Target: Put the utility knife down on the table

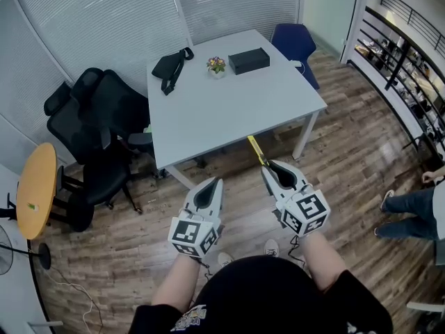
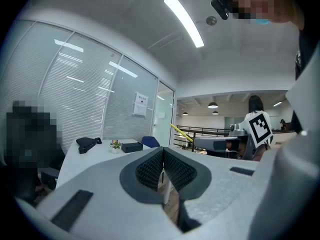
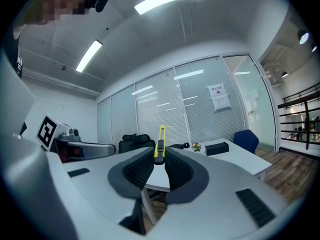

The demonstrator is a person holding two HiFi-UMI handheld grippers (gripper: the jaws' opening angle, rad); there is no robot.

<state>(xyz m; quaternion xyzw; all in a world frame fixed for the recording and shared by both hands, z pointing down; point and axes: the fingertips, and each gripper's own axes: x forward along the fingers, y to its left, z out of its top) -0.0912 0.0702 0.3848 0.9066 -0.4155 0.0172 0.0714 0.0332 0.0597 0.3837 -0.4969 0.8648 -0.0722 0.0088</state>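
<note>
**Head view.** The right gripper (image 1: 270, 169) sits at lower centre of the frame, with its jaws clamped on the utility knife (image 1: 256, 149). The yellow knife body projects forward from the jaw tips toward the near edge of the grey table (image 1: 229, 117). The knife appears to be in the air at or just short of that edge, not resting on the tabletop. The left gripper (image 1: 214, 185) sits beside it, to the left in the frame, and carries nothing. At the far end of the table lie a black bag (image 1: 172, 66), a small flower pot (image 1: 216, 65) and a black box (image 1: 249, 60). The near half of the tabletop is bare.

**Left gripper view.** The ribbed pads meet at frame centre. The jaws are together with nothing between them.

**Right gripper view.** The jaws grip the knife at its black slider section, and the yellow end stands up above the pads at frame centre. The table lies beyond and below, right of centre.

**Task status.** Judged from these views, the knife is in hand and brought up to the table, but placement is not yet done. Remaining steps:
1. Carry the knife over the bare tabletop.
2. Lower it until it rests flat.
3. Open the jaws and back away.
</note>
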